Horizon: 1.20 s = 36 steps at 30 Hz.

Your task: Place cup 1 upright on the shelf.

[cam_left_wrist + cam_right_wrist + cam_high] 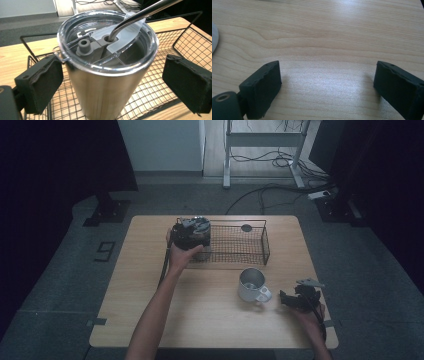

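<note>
Two grippers are at work over a wooden table (150, 285), and the left gripper (191, 234) is the one placed to act. It hangs at the left end of a wire basket (240, 245) that sits along the table's far edge. Seen along its jaws, a steel tumbler (105, 92) stands upright in the basket, squarely between them, its long axis vertical. A clear lid (75, 30) covers it and a bent metal straw (140, 13) leans out through the lid toward the far right. The jaws stand wide apart; the left pad (41, 86) lies just beside the tumbler's wall, perhaps brushing the lid's rim, while the right pad is well clear. Nothing is clamped yet. Judging from this, closing straight in would grip the tumbler below the lid, and the straw is the part likely to snag on a lift.

The right gripper (299, 299) rests low near the table's near right corner, jaws spread and empty over bare wood. A white mug (252, 286) stands just to its left, handle toward it.
</note>
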### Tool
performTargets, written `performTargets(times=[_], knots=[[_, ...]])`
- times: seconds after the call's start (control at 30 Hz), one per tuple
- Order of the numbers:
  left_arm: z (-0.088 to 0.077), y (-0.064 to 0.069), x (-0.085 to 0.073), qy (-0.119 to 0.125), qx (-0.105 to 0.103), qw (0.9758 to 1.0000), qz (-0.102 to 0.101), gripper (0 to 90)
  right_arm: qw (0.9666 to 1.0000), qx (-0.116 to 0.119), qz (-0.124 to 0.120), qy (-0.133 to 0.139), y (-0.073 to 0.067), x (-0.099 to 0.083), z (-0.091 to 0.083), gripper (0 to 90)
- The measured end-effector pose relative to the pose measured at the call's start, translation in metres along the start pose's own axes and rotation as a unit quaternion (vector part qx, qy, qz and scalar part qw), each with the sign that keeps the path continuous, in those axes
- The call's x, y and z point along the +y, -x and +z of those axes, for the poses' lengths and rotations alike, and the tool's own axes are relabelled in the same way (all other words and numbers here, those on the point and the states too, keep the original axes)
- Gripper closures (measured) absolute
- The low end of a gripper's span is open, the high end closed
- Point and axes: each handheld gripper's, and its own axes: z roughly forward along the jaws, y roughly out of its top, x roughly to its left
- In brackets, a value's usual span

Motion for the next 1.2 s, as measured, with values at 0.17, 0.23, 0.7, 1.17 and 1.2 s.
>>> performTargets(times=[0.17,0.23,0.7,1.17,1.2], knots=[[-0.009,-0.002,-0.004,0.005,-0.004,1.0,-0.002,5.2,1.0,0.0,0.0,0.0,0.0,0.0,0.0,7.3],[-0.014,-0.004,-0.007,0.006,-0.005,1.0,-0.003,6.1,1.0,0.0,0.0,0.0,0.0,0.0,0.0,7.3],[-0.058,-0.005,-0.035,0.009,-0.029,0.9995,0.002,8.2,1.0,-0.003,0.004,-0.002,0.0,0.0,0.0,7.3],[-0.091,-0.009,-0.07,0.029,-0.054,0.9981,0.01,10.2,1.0,-0.004,0.003,-0.001,0.0,0.0,0.0,7.4],[-0.096,-0.009,-0.076,0.026,-0.055,0.998,0.014,10.2,1.0,-0.005,0.004,-0.002,0.0,0.0,0.0,7.4]])
